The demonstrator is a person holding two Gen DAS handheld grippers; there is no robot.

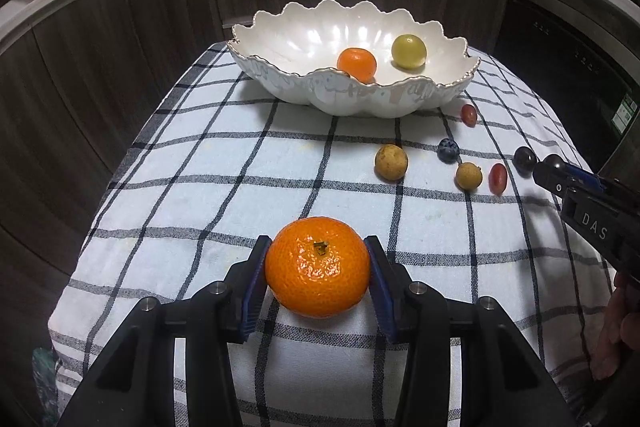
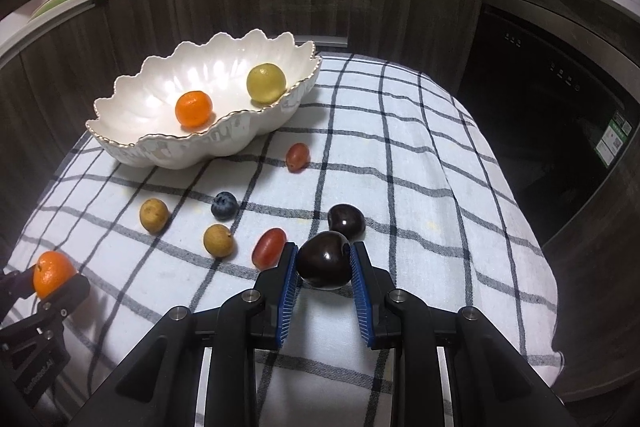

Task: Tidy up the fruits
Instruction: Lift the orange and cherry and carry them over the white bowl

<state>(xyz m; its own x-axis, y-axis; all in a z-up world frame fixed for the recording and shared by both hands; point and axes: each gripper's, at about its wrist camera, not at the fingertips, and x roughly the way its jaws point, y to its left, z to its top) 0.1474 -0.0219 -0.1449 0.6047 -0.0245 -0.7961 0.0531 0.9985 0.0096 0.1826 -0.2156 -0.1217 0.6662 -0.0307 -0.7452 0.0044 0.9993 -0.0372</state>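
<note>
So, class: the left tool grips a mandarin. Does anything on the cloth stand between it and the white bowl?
Nothing visible does. Between the mandarin in the left tool and the bowl lies only bare checked cloth. The small loose fruits sit off to the right of that path.

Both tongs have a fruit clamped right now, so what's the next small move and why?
Probably lift the left tongs and carry the large orange mandarin toward the white scalloped ceramic bowl. Their pads press its sides, and the bowl holds only a small orange mandarin and a yellow-green round fruit, leaving room. The right tongs, shut on a dark glossy cherry, can follow.
</note>
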